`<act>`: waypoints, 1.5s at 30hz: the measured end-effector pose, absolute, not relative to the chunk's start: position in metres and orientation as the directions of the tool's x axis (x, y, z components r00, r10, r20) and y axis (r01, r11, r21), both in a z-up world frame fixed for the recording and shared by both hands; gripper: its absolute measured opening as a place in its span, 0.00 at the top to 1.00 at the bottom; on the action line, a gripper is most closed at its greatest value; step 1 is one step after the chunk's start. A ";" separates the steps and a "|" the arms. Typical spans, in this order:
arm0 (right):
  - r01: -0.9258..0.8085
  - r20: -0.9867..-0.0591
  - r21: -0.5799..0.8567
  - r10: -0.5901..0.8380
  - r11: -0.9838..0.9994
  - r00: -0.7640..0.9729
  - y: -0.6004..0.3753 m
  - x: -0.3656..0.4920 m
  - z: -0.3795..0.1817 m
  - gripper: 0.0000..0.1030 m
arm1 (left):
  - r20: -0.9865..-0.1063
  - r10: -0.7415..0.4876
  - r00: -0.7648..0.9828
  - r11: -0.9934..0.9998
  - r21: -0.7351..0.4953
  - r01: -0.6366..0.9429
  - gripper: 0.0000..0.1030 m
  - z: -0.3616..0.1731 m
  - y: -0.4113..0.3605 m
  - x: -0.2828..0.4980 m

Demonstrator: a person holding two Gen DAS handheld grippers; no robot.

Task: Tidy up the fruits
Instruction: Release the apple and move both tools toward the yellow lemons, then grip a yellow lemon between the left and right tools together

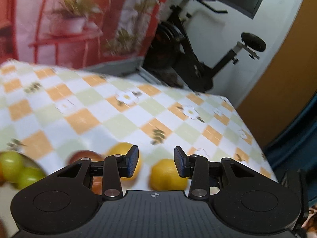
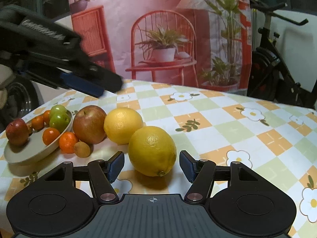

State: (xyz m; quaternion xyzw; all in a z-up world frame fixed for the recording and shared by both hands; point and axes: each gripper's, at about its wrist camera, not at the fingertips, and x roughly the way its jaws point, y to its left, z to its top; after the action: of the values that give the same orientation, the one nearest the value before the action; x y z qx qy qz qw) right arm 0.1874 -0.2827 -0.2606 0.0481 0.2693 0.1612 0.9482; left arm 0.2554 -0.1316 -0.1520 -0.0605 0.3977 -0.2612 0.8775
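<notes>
Right gripper [image 2: 152, 165] jaws apart, bracketing the near lemon [image 2: 152, 150], pads clear. Centre on it, squeeze gently, then carry to bowl [image 2: 29, 154] at left. Left gripper [image 1: 156, 161] empty, jaws parted.

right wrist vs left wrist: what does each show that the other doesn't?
Right wrist only: the beige bowl with its small oranges, the small brown fruit beside it, and the left tool hovering above the fruit.
Left wrist only: the exercise bike's saddle and the orange wall panel.
Both: two lemons, the red apple, green fruits, checked tablecloth.
</notes>
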 end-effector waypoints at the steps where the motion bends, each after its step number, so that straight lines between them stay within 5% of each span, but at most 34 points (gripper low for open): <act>1: -0.277 -0.496 0.184 0.332 0.943 0.802 -0.284 0.189 -0.262 0.47 | -0.674 -0.512 0.533 0.853 -0.324 0.409 0.60 -0.156 -0.135 0.257; 45: -0.295 -0.516 0.273 0.398 0.916 0.759 -0.292 0.197 -0.268 0.50 | -0.737 -0.511 0.442 0.838 -0.315 0.445 0.60 -0.185 -0.162 0.276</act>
State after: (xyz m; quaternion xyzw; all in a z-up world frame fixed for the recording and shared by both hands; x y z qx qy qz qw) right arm 0.1973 -0.2920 -0.2684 0.0880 0.2937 0.1855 0.9336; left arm 0.2763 -0.1624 -0.1850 -0.0370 0.4468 -0.2818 0.8483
